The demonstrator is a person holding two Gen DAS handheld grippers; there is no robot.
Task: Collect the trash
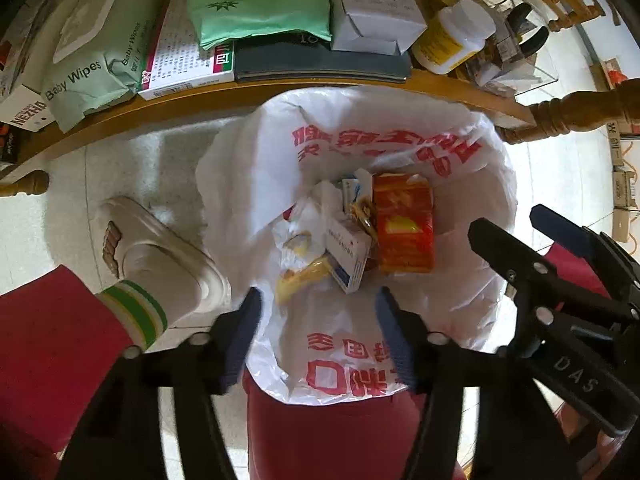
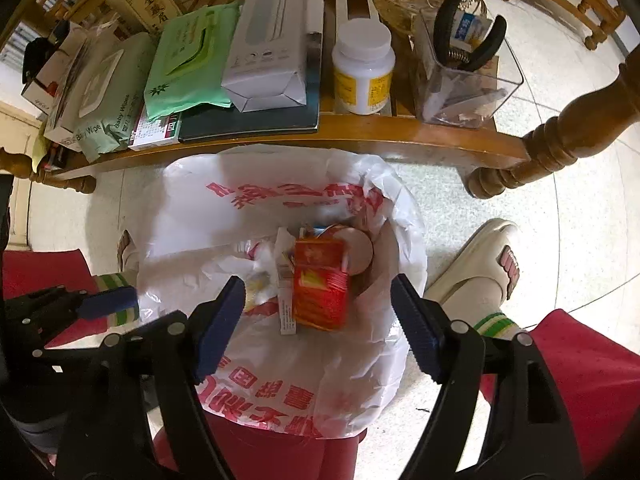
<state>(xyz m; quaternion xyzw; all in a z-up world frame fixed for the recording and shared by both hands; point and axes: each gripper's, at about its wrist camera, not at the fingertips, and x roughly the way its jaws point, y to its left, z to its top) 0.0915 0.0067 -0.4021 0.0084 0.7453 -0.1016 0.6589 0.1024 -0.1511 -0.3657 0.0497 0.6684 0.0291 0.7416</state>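
Observation:
A red bin lined with a white plastic bag with red print (image 1: pixel 472 280) (image 2: pixel 372 364) stands on the floor below both grippers. Inside lie a red-orange carton (image 1: pixel 404 224) (image 2: pixel 320 284), a small white and blue box (image 1: pixel 348 256), crumpled white paper (image 1: pixel 308 216) and a yellow wrapper (image 1: pixel 296 278). My left gripper (image 1: pixel 318 336) is open and empty above the bin's near rim. My right gripper (image 2: pixel 316 328) is open and empty above the bin; the carton looks blurred between its fingers. The right gripper also shows in the left wrist view (image 1: pixel 532 232).
A low wooden table (image 2: pixel 360 136) stands just beyond the bin, bearing baby wipes (image 1: pixel 92 60), a green pack (image 2: pixel 188 60), white boxes (image 2: pixel 272 36), a white pill bottle (image 2: pixel 364 68) and a clear container (image 2: pixel 464 84). The person's slippered feet (image 1: pixel 156 256) (image 2: pixel 480 268) flank the bin.

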